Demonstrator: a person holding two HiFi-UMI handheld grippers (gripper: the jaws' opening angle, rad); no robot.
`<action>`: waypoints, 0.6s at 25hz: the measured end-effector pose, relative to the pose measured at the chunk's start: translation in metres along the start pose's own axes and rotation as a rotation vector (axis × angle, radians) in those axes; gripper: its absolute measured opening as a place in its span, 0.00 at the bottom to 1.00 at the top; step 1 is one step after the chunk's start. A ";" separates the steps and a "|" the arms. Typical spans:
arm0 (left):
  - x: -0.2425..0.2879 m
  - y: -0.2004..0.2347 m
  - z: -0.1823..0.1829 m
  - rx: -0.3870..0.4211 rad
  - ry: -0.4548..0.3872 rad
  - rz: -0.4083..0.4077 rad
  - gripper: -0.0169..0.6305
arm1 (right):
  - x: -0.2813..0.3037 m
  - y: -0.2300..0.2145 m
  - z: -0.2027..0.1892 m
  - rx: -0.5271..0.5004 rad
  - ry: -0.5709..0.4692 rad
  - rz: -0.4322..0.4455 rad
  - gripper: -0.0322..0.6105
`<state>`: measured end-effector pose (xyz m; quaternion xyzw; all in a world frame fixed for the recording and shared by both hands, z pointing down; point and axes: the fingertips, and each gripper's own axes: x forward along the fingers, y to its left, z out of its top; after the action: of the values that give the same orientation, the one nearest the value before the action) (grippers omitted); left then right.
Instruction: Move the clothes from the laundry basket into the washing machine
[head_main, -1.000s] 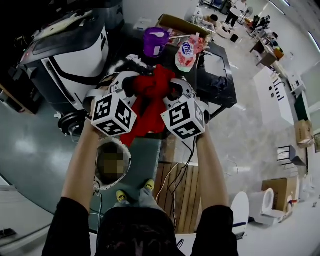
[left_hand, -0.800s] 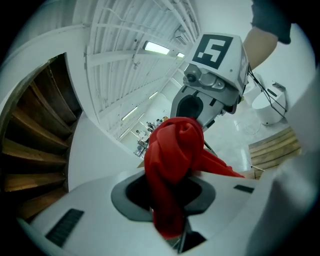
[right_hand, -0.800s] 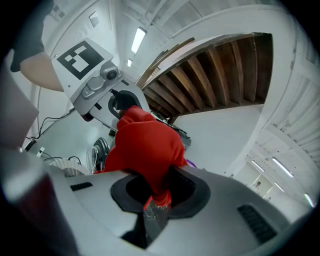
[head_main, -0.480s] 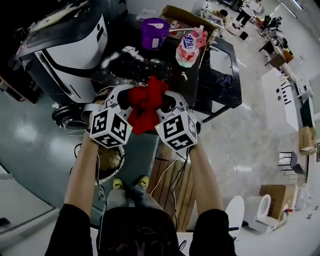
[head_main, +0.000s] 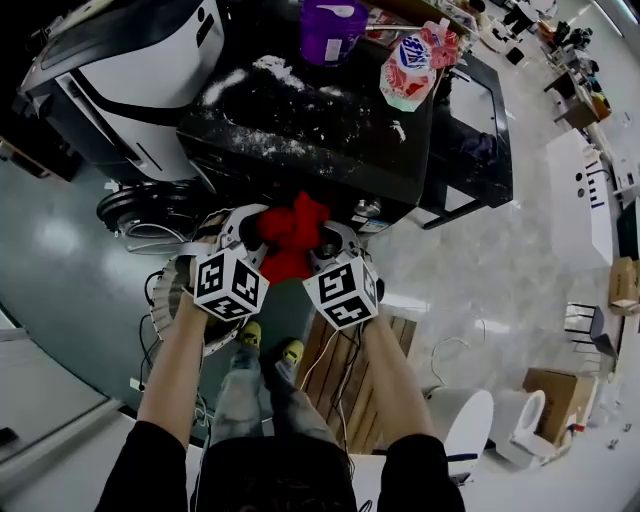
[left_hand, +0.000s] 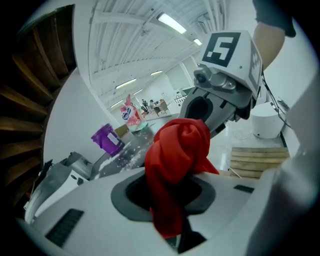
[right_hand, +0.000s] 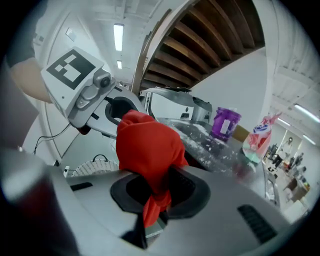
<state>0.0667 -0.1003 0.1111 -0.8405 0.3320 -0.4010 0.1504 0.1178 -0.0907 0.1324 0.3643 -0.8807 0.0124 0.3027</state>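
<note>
Note the descent. One second back, held high, level with the purple tub (head_main: 333, 28) and detergent pouch (head_main: 412, 62). Now carried down to the front edge of the dark, powder-dusted top (head_main: 300, 120), just below its lip.

Check the left gripper (head_main: 262, 230): closed nearly all the way, with only a narrow gap, filled by a fold of the red garment (head_main: 292, 232) pinched between the pads. Check the right gripper (head_main: 322, 240): closed likewise, a little tighter, on the other side of the same garment. No change in either grip during the descent, and no cloth lost.

Locate the garment: bunched into a knot between the two grippers, with a short tail trailing back through the jaws in both gripper views. Locate the laundry basket (head_main: 168, 300): low at the left, just beside the left gripper, with the garment already out of it.

Read the change as the transfer stage: out of the basket and coming down toward loading height. Treat the dark cabinet as the probable washing machine, but confirm first, with no drum opening in sight in any view. Keep both grips closed until the garment sits over the opening, then release together. Watch the trailing tail for a snag on the cabinet lip.
</note>
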 end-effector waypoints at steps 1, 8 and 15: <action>0.008 -0.006 -0.009 -0.014 0.005 -0.006 0.19 | 0.009 0.003 -0.010 0.019 0.006 0.006 0.15; 0.064 -0.043 -0.071 -0.122 0.014 -0.022 0.19 | 0.064 0.017 -0.079 0.095 0.062 -0.006 0.15; 0.129 -0.065 -0.127 -0.159 0.028 -0.036 0.19 | 0.129 0.015 -0.139 0.161 0.102 -0.019 0.15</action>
<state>0.0559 -0.1383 0.2990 -0.8499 0.3496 -0.3877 0.0713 0.1102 -0.1279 0.3185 0.3948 -0.8567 0.0987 0.3169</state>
